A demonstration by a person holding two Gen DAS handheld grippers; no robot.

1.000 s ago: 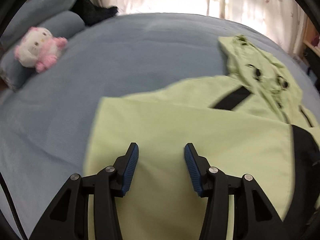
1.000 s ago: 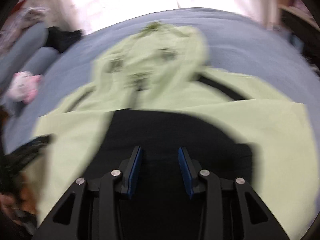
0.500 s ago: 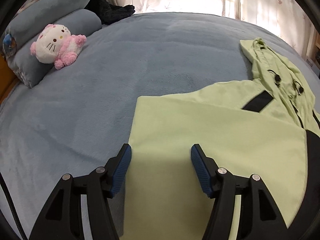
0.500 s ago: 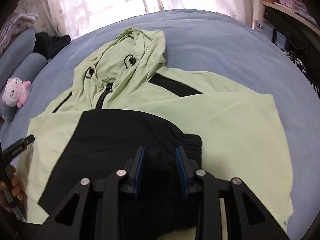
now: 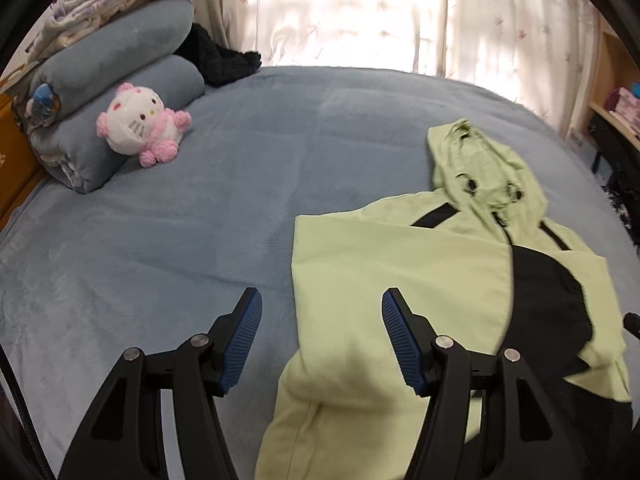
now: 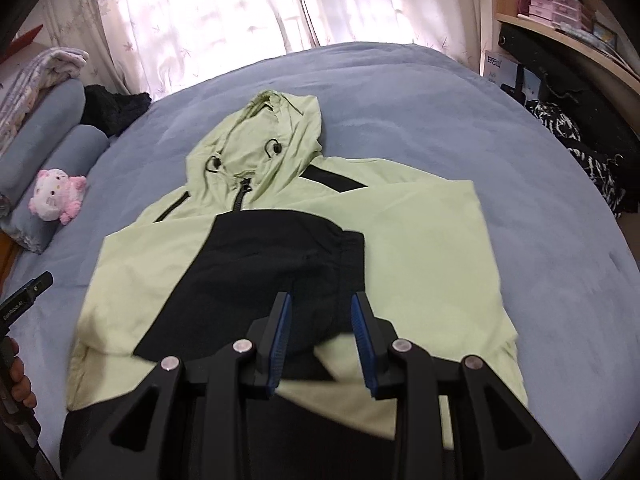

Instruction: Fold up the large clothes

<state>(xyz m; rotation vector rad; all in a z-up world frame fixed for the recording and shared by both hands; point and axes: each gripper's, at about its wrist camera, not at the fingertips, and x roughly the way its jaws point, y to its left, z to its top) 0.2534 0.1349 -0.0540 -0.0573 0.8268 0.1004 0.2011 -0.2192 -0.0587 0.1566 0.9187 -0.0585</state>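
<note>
A light green hooded jacket (image 6: 420, 248) lies flat on the blue bed (image 6: 560, 280), hood pointing away from me. Its black sleeve (image 6: 272, 264) is folded across the chest. My right gripper (image 6: 321, 300) hovers above the sleeve's cuff end, jaws partly open, with nothing pinched between the pads. In the left wrist view the jacket (image 5: 400, 272) fills the right half. My left gripper (image 5: 321, 296) hangs wide open over the jacket's left edge and holds nothing. The left tool's body (image 6: 24, 296) and a hand (image 6: 18, 380) show at the right wrist view's left rim.
A pink and white plush toy (image 5: 140, 128) leans on rolled grey-blue bedding (image 5: 120, 52) at the far left, with a black garment (image 5: 224, 64) behind it. Curtains (image 6: 208, 20) hang beyond the bed. A shelf and desk with a dark patterned cloth (image 6: 572, 132) stand on the right.
Both grippers have risen and drawn back from the jacket, so more of the bed shows. The left jaws have spread wider; the right jaws have narrowed a little. The jacket lies still.
</note>
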